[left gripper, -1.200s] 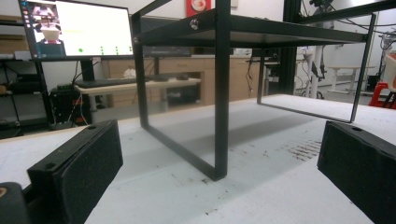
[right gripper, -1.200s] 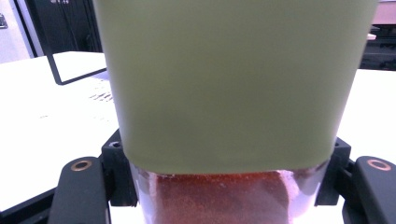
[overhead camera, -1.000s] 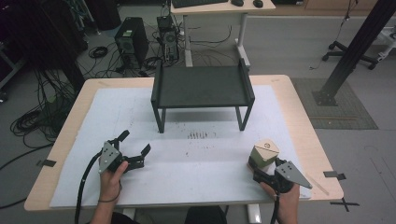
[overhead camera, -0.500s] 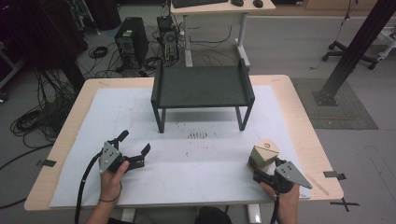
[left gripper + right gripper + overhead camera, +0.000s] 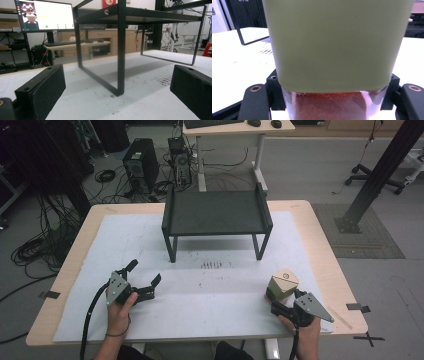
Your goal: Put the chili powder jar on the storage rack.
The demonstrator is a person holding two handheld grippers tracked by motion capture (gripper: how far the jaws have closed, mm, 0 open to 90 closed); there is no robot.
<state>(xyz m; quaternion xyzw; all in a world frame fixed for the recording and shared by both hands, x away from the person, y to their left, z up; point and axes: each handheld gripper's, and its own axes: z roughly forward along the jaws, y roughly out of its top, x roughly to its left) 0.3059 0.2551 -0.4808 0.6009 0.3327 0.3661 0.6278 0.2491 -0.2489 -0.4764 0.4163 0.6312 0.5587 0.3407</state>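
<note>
On the table (image 5: 320,245), the black rack (image 5: 216,212) is standing empty, while the right hand-held gripper (image 5: 278,301) is clamping the green-labelled jar (image 5: 281,284) near the front edge and the left hand-held gripper (image 5: 145,280) is waiting wide open, so placing is remaining.

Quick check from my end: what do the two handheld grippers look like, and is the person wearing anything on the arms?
Both grippers are black. The left gripper has a grey three-cornered plate on top, a black cable trailing back off the table edge, and blocky black foam pads. The right gripper carries the same grey plate and has brass-ringed holes near its jaws. No sleeves show; a thin dark band circles the left wrist.
</note>
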